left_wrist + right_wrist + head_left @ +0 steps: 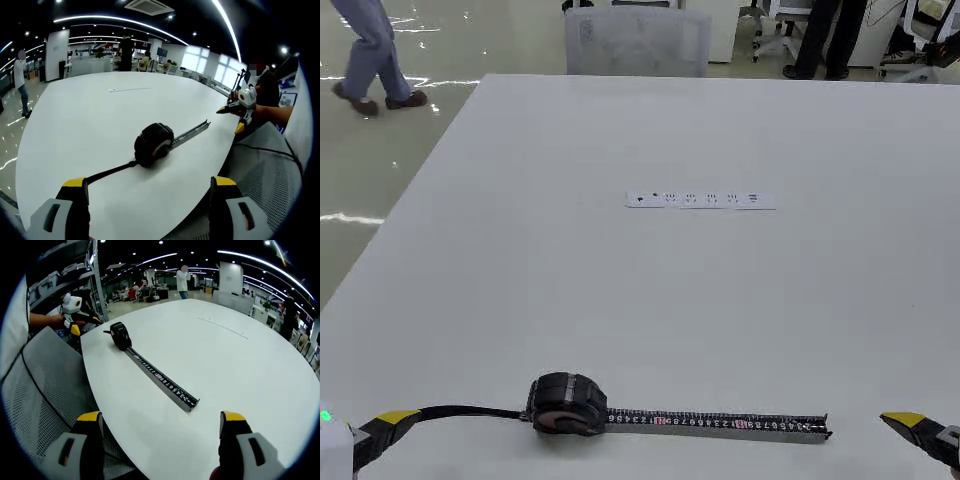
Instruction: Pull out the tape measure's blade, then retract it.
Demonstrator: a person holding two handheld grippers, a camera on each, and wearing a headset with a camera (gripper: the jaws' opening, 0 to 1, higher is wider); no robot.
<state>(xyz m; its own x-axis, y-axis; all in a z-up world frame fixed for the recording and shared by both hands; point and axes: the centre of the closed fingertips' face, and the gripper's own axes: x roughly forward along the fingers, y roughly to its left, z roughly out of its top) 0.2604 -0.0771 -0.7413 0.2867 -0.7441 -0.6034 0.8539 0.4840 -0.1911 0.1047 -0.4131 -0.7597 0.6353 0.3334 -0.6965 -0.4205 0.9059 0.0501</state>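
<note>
A black tape measure (566, 404) lies near the table's front edge, its blade (720, 423) drawn out to the right and flat on the white table (650, 290). A black strap (470, 411) trails left from the case. My left gripper (375, 432) is open at the lower left, just short of the strap's end. My right gripper (920, 430) is open at the lower right, a little past the blade's tip. In the left gripper view the case (153, 144) sits ahead of the open jaws (145, 200). In the right gripper view the blade's hook (191, 402) lies ahead of the open jaws (160, 432).
A white power strip (700, 200) is set in the table's middle. A grey mesh chair (636, 42) stands at the far edge. People walk and stand on the glossy floor beyond. A mesh chair seat (45, 390) is beside the near table edge.
</note>
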